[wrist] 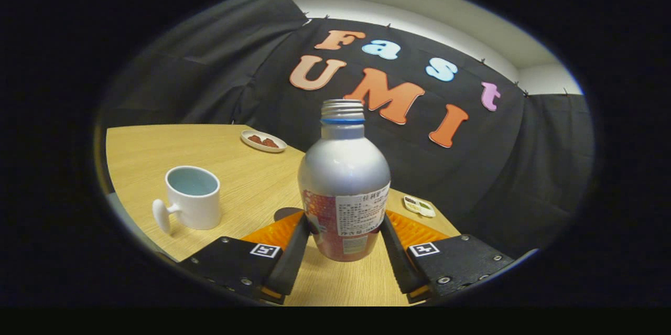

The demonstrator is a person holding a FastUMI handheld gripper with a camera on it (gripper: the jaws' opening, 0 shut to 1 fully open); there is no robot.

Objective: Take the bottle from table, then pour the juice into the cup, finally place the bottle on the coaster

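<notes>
The tool (343,238) gripped one silver aluminium bottle (343,188), uncapped and upright, both fingers (293,251) pressed to its lower sides. Whether its base touched the light wood surface (246,167) could not be told. Left of the bottle stood one white cup (193,204), handle toward the camera. Farther back lay one small plate (263,141) holding reddish-brown pieces. Right of the bottle, near the surface's edge, sat one small packet (419,206). Black cloth walled the booth.
</notes>
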